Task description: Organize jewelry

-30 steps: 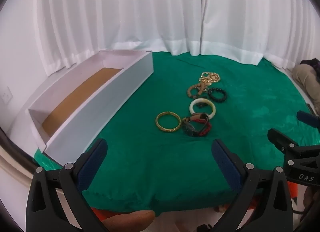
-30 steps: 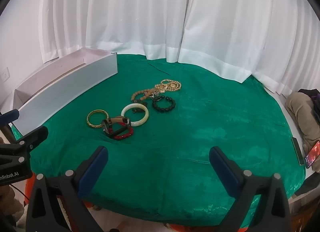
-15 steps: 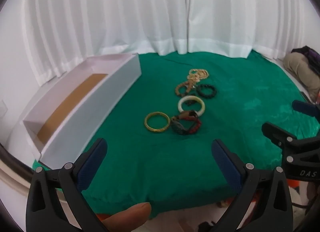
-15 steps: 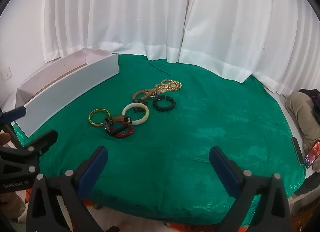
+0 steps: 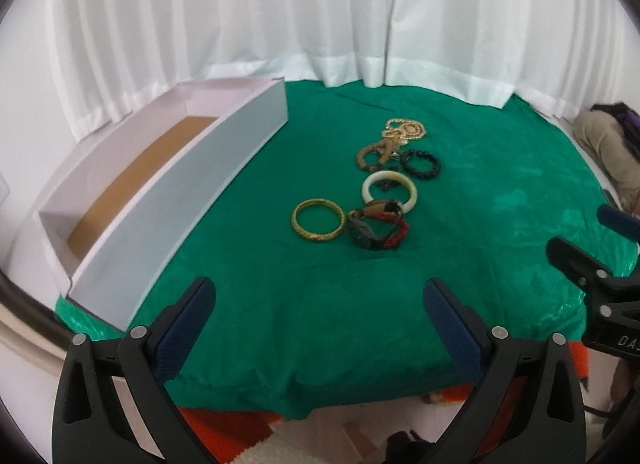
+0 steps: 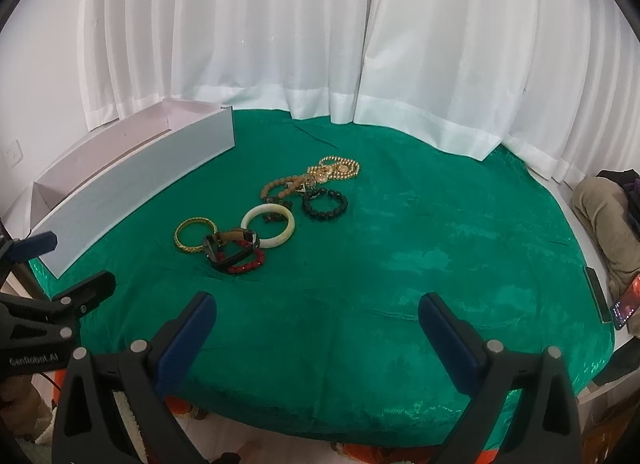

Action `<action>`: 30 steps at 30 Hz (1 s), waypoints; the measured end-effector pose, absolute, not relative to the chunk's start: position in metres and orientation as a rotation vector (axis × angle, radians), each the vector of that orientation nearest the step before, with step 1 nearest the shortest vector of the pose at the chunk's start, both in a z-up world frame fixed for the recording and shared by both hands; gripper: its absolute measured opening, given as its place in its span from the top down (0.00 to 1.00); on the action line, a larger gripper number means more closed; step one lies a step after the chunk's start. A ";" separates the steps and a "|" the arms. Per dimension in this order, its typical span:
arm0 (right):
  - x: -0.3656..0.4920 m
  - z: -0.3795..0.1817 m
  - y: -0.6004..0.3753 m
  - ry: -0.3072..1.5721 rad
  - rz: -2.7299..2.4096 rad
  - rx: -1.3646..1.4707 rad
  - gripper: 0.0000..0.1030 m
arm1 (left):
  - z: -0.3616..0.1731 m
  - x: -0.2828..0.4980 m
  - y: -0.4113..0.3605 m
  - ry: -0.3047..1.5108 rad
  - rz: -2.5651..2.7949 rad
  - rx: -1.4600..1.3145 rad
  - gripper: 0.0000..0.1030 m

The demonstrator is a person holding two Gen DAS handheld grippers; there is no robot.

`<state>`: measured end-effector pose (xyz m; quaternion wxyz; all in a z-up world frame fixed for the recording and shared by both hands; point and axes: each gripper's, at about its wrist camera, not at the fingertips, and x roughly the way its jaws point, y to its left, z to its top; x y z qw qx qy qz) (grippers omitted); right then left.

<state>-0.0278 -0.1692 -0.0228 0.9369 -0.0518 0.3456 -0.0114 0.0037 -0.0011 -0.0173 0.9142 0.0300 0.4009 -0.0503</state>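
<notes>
we find the left gripper [image 5: 320, 306] with its fingers spread wide and nothing between them, held above the near edge of the green cloth [image 5: 280, 304]. the right gripper [image 6: 316, 318] is likewise spread wide and holds nothing, over the same near edge.

the jewelry lies in a loose line on the middle of the cloth, well apart from both grippers. nearest us are a gold bangle [image 5: 318, 219] and, just beside it, a dark watch [image 5: 362, 229] lying over a red beaded bracelet [image 5: 394, 238]. behind these sits a white bangle [image 5: 390, 191]; the watch strap touches its near rim. further back are a black beaded bracelet [image 5: 420, 165], a brown beaded bracelet [image 5: 370, 155] and a gold chain [image 5: 404, 131], the last two tangled together.

a long white box [image 5: 180, 199] stands open along the left side of the cloth, its brown floor showing, with no jewelry seen in it. white curtains [image 5: 320, 23] hang behind the table. in the right wrist view a phone [image 6: 624, 304] lies at the far right edge, off the cloth.
</notes>
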 end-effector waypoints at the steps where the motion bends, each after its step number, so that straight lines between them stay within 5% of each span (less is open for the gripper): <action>1: -0.029 -0.022 -0.169 0.701 -0.027 -0.106 0.00 | -0.017 0.004 0.003 0.829 -0.100 0.051 0.00; 30: -0.023 -0.030 -0.160 0.735 0.003 -0.096 0.00 | -0.025 0.008 0.008 0.867 -0.140 0.042 0.00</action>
